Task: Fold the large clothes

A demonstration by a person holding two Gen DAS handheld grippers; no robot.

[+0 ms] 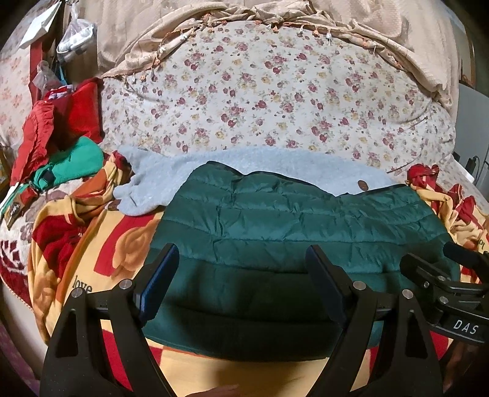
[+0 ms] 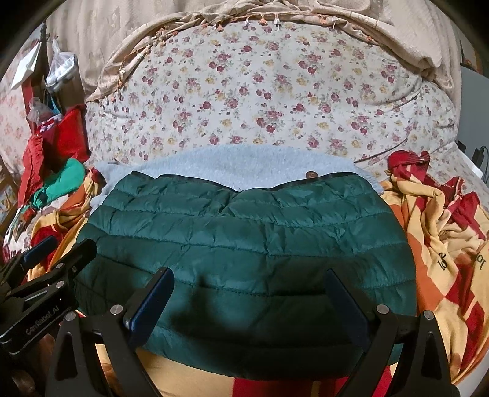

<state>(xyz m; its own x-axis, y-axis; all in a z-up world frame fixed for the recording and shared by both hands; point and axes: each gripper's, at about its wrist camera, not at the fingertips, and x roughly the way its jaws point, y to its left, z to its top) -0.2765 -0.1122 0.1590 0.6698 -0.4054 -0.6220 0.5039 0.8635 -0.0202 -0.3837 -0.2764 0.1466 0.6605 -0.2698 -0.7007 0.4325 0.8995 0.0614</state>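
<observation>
A dark green quilted puffer jacket (image 1: 275, 226) lies folded flat on the bed, its pale blue fleece lining (image 1: 275, 166) showing beyond its far edge. It also shows in the right wrist view (image 2: 244, 238), with the lining (image 2: 238, 165) behind it. My left gripper (image 1: 243, 265) is open and empty, held above the jacket's near left part. My right gripper (image 2: 249, 290) is open and empty, above the jacket's near middle. Each gripper shows in the other's view: the right one (image 1: 452, 274) at the right edge, the left one (image 2: 45, 253) at the left edge.
A red, orange and cream blanket (image 1: 101, 244) lies under the jacket and is bunched at the right (image 2: 443, 238). A floral bedspread (image 1: 275, 91) covers the bed behind. A pile of red and green clothes (image 1: 61, 146) sits at the left. A beige cloth (image 1: 305, 15) lies along the far edge.
</observation>
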